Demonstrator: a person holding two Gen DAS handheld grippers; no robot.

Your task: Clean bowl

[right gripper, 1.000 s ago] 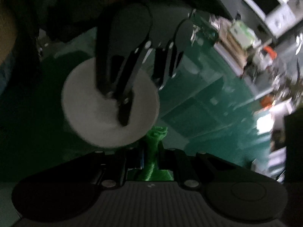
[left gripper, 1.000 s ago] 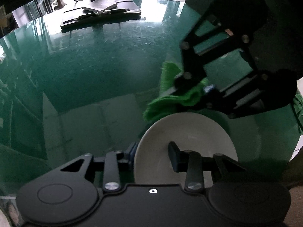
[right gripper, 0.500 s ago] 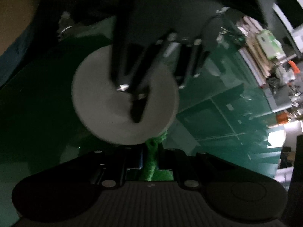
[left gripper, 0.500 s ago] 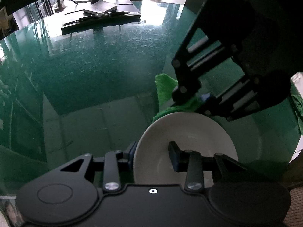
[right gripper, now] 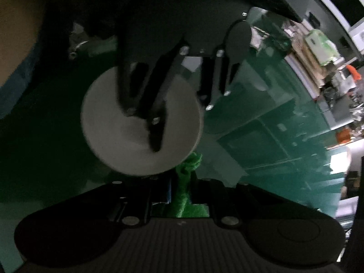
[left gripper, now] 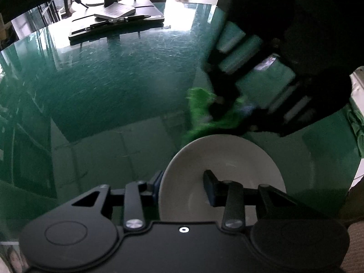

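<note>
On the green glass table (left gripper: 118, 86), left gripper (left gripper: 182, 182) clamped the round white ceramic bowl's (left gripper: 227, 154) rim, right gripper (right gripper: 180, 195), beside the bowl, clamped a bright green cloth (right gripper: 184, 195).

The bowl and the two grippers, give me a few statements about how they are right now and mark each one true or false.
1. The left gripper grips the rim of the white bowl, one finger inside and one outside. True.
2. The right gripper holds a yellow sponge. False: it is shut on a green cloth.
3. The bowl is full of soup. False: its inside looks bare white.
4. The green cloth is at the bowl's far rim, as seen in the left wrist view. True.
5. The glass table is red. False: it is dark green and glossy.
</note>
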